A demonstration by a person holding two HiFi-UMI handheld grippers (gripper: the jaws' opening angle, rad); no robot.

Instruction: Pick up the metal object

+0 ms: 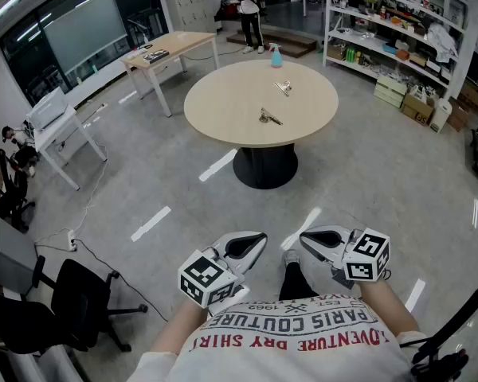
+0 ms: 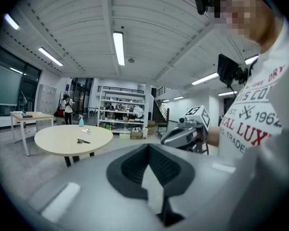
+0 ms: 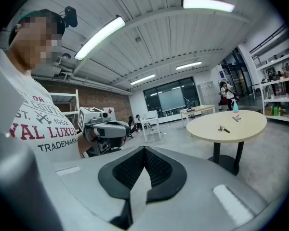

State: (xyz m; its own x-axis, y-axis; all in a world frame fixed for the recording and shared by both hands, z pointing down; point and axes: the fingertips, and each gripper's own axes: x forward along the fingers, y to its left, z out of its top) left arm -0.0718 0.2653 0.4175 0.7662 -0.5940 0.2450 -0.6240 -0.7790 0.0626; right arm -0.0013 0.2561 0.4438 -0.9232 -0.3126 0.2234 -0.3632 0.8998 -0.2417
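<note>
The metal object (image 1: 269,118) lay flat near the middle of the round counter (image 1: 223,110), well apart from both grippers, which the person held close to the body with open floor between them and the counter. A second, shinier metal piece (image 1: 284,87) lay further back on the same top, and a spray bottle (image 1: 276,55) stood near the far edge. The task did not say which metal piece was meant; I took it to be the nearer one.

The left gripper (image 1: 256,243) had its fingers pressed together with nothing between them. The right gripper (image 1: 306,239) showed the same in its own view: fingers meeting at the tips, nothing held.

The object was too small to make out in detail. It looked like a bulkier end towards the left with a thin dark arm running right. From that I judged it stiff and light, probably smooth enough to slip against the pads, and not fragile. Because it lay so low, it would likely skid if nudged from one side. The better hold seemed to be across the bulkier end, with the fingers opened only a little and their tips brought right down onto the counter on both sides of it before closing.
</note>
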